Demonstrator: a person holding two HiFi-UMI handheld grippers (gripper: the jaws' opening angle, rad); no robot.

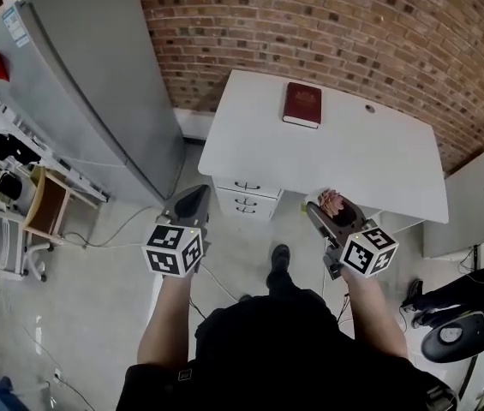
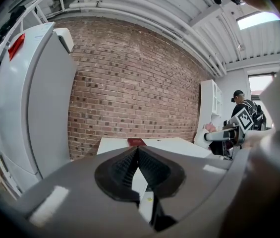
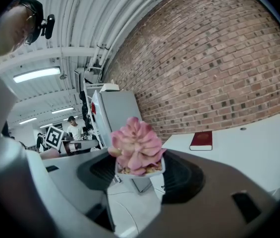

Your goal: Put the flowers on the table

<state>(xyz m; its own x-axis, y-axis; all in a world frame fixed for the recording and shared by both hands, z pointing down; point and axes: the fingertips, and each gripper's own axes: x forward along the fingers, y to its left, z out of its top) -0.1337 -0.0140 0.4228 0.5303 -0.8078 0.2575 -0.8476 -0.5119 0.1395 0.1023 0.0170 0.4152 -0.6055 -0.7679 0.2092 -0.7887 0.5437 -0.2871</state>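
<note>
The head view looks steeply down from above the person onto the white tabletop (image 1: 344, 157) from some way off. The left gripper view looks level along its fingers (image 2: 122, 170) at the brick wall (image 2: 130, 93) and the far tabletop. The right gripper view, tilted upward, faces that wall past the flowers (image 3: 136, 150) close before it. All three share the red book (image 1: 301, 104).
</note>
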